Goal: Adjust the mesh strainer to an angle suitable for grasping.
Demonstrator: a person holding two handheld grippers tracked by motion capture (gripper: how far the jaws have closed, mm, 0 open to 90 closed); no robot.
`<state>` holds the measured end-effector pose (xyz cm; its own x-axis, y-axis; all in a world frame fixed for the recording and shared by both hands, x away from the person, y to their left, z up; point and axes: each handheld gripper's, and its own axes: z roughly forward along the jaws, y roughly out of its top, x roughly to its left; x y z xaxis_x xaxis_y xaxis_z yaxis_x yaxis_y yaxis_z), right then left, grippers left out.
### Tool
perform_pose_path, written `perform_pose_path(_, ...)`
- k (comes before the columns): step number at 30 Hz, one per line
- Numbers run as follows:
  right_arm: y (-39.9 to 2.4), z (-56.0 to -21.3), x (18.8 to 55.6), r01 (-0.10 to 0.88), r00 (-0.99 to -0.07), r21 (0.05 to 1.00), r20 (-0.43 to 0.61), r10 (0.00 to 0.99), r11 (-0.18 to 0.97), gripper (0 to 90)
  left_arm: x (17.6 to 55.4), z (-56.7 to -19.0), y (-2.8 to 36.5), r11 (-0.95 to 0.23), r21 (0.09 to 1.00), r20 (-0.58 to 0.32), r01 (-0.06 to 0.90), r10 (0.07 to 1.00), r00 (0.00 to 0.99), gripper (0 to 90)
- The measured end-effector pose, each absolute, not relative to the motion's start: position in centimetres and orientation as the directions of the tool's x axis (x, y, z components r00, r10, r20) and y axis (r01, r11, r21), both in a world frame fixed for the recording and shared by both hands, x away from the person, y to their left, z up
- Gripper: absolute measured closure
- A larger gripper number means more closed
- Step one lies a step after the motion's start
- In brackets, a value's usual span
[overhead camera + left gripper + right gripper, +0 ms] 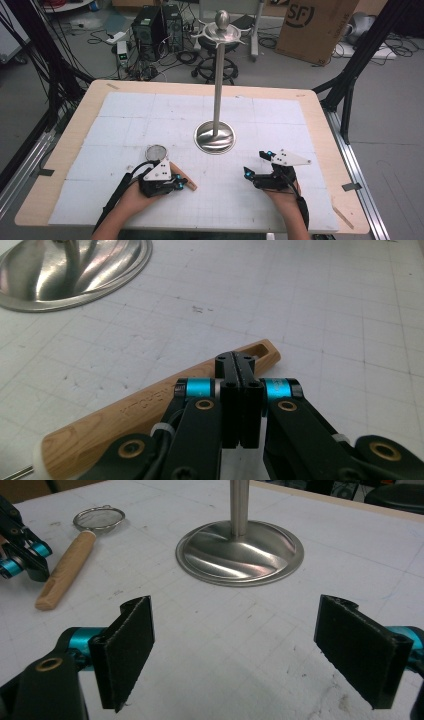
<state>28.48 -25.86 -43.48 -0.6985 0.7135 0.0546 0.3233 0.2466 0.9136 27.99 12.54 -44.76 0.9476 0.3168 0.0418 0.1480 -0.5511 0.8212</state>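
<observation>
A small strainer [156, 152] with a round wire-mesh bowl and a light wooden handle [150, 407] is laid flat on the white gridded mat [125, 125], near the left front of the table [320, 107]. The handle is smooth, rounded, grain-streaked wood with a slotted hole at its free end and lettering pressed into its side; a white collar is seen where it meets the wire. In the right gripper view the mesh bowl [99, 518] is shown as a fine grey sieve in a thin metal ring.

The left gripper [176, 184] is parked right over the far end of that handle, and its black jaws are pressed flat together – closed on nothing, with the wood lying just behind and beneath the tips in its own view [239, 371]. Whether the tips are touching the wood can't be told.

The right gripper [256, 165] is held well apart from the strainer, jaws spread wide and empty. Its pads [131, 640] are matte black slabs with a finely serrated edge.

Between and beyond both, a polished steel stand [215, 136] is planted – domed, mirror-bright round base, slim upright pole, knobbed top.
</observation>
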Motion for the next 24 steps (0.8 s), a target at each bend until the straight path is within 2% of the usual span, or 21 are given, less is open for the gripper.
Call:
perform_pose_path(15,-25.7,-43.4,28.5,0.324,-0.699,0.915,0.059,0.713,0.242,15.2,30.0,-44.2,10.0,-0.577,0.800,0.070,0.166,0.364,0.929,89.5)
perform_pose_path(21,-25.7,-43.4,28.5,0.323,-0.701,0.914,0.057,0.710,0.246,15.2,30.1,-43.2,11.2,-0.535,0.825,0.055,0.182,0.396,0.916,89.3)
perform_pose_path(24,-25.6,-43.4,28.5,0.323,-0.701,0.914,0.056,0.711,0.246,15.2,30.7,-42.6,12.5,-0.506,0.837,0.046,0.208,0.443,0.895,89.2)
